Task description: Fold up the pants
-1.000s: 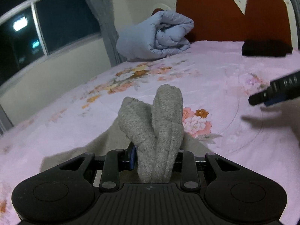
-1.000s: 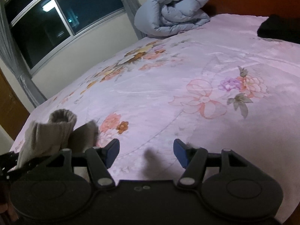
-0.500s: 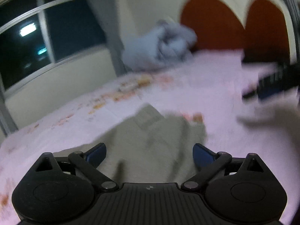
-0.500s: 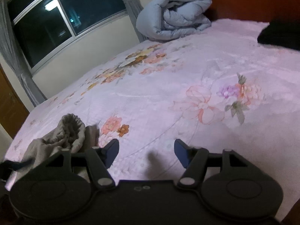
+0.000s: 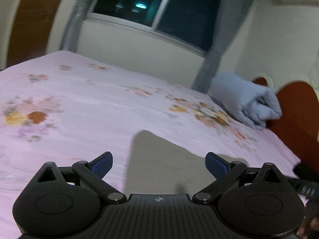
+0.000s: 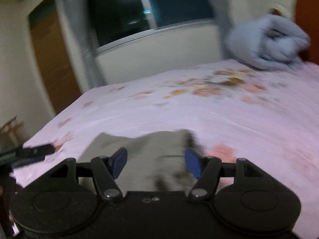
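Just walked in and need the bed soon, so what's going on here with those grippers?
A person is folding grey pants on the pink floral bedspread with a handheld gripper in each hand. Right now neither grips the cloth: the left gripper, whose jaws have just been opening, is wide open over the pants with nothing pinched, and the right gripper is open above them too. A rolled blue blanket sits by the headboard.

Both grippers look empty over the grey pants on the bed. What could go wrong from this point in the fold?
1. The grey knit pants lie loose on the pink floral bedsheet; the open left gripper could pinch the sheet along with them.
2. The open right gripper hovers over a bunched, uneven edge, so the fold may end up crooked.
3. The two grippers are close together and could collide.
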Action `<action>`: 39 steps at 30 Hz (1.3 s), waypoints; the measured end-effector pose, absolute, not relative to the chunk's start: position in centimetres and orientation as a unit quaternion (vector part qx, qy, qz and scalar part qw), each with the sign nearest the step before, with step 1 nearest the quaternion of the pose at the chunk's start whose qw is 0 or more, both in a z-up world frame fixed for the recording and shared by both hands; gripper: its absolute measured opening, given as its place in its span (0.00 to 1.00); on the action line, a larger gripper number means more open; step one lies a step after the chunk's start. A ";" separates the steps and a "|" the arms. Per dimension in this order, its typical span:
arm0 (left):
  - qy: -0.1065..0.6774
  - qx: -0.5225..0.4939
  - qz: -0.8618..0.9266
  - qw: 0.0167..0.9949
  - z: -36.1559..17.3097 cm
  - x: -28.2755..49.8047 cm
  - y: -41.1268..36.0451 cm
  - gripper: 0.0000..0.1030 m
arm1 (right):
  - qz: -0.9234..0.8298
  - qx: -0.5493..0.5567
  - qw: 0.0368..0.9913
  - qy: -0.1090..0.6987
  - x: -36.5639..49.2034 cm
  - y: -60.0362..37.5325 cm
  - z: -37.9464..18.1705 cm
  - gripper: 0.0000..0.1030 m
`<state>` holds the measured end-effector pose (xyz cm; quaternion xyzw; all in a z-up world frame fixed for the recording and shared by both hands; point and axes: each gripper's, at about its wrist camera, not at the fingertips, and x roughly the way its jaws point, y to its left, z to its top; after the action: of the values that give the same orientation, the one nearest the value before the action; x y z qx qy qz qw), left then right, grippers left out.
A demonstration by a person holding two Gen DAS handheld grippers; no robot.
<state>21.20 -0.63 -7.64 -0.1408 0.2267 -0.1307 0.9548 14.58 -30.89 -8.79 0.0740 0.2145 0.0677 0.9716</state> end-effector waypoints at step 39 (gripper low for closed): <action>0.333 -0.124 -0.176 0.918 -13.0 33.3 -5.7 0.90 | 0.041 0.012 0.958 0.282 23.9 -33.3 -10.6 0.42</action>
<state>33.35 -5.74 -13.00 -0.1243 0.3333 -0.1758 0.9179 23.86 -33.28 -10.65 0.0123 0.2823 0.0413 0.9584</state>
